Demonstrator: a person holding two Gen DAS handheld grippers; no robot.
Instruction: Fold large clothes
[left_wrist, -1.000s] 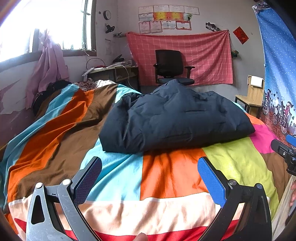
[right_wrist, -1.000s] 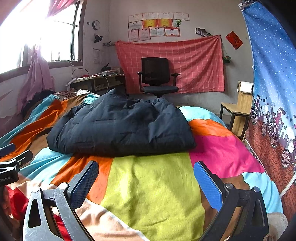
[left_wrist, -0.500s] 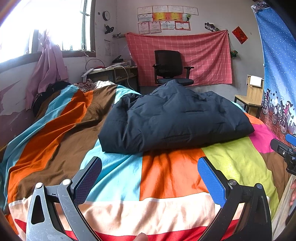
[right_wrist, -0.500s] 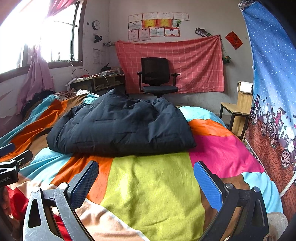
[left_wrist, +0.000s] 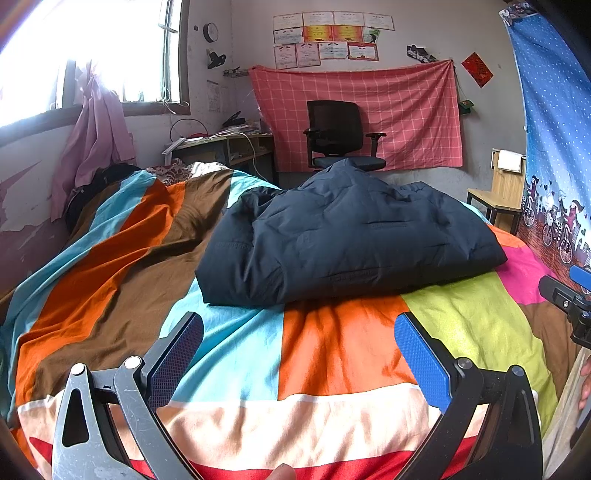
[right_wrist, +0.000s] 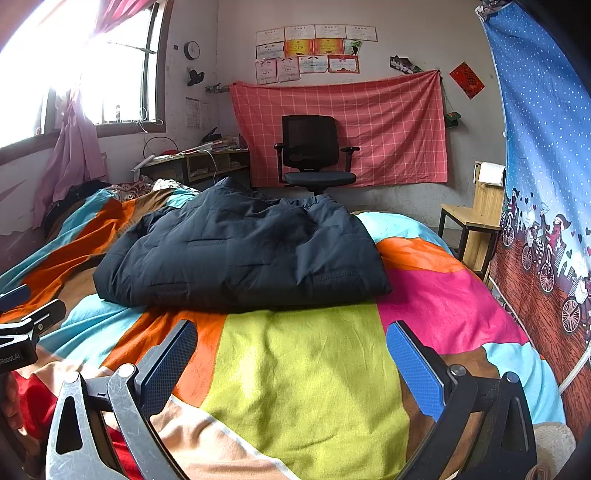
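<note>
A dark navy padded jacket (left_wrist: 347, 236) lies folded into a thick bundle on the bed (left_wrist: 236, 362), which is covered by a quilt of bright colour blocks. The left gripper (left_wrist: 299, 350) hovers low over the near end of the bed, its jaws spread wide and holding nothing; its blue pads (left_wrist: 421, 362) frame the orange and pale blue patches in front of it. The jacket sits ahead of this gripper, beyond the fingertips and apart from them, its near folded edge running across the top of those patches. The right gripper (right_wrist: 291, 354) is likewise released and empty, poised above the yellow-green patch, with the jacket (right_wrist: 240, 251) ahead and a little to the left of its line, clear of both fingers. Each gripper shows at the edge of the other's view: the right one at the right margin of the left wrist view, the left one at the left margin of the right wrist view. Past the bed stand a black chair (right_wrist: 314, 155) against a red checked cloth (right_wrist: 369, 125) on the wall, a cluttered desk (right_wrist: 192, 162) under the window, and a wooden stool (right_wrist: 472, 218) on the right.
</note>
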